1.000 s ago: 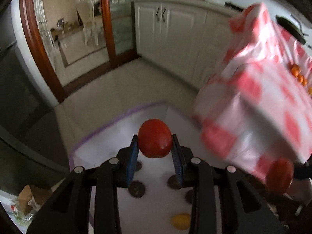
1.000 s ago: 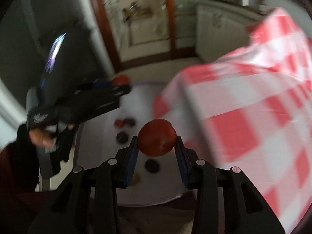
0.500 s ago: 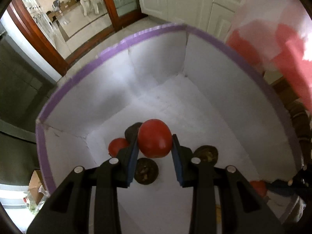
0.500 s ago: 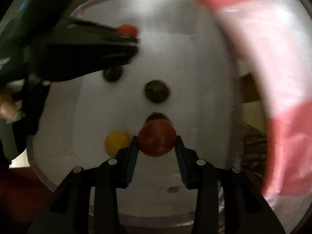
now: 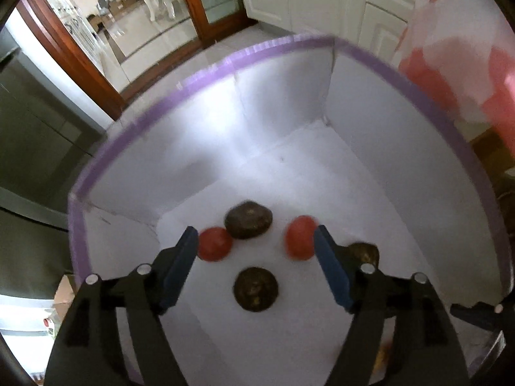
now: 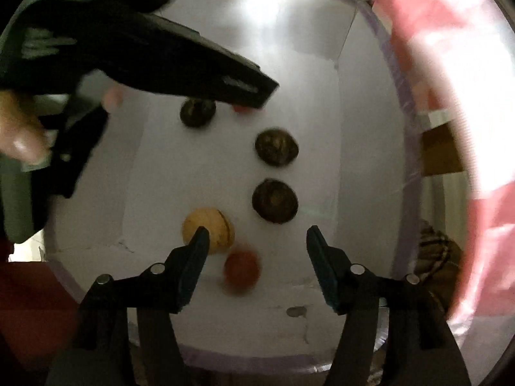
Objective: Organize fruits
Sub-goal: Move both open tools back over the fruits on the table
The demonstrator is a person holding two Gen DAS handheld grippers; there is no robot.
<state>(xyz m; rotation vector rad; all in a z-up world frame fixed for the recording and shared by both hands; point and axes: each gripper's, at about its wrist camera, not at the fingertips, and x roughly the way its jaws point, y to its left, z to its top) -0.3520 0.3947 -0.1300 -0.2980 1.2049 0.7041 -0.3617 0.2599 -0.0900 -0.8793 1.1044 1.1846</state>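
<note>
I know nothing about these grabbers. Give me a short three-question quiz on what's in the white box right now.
1. True or false: the left gripper is clamped on a red fruit.
2. How many dark brown fruits lie in the white box in the right wrist view?
3. The yellow fruit lies: A) outside the box B) by the right gripper's left finger C) on the checked cloth.

Key: 1 false, it is open, with a red fruit loose near one finger; 2 three; 3 B.
</note>
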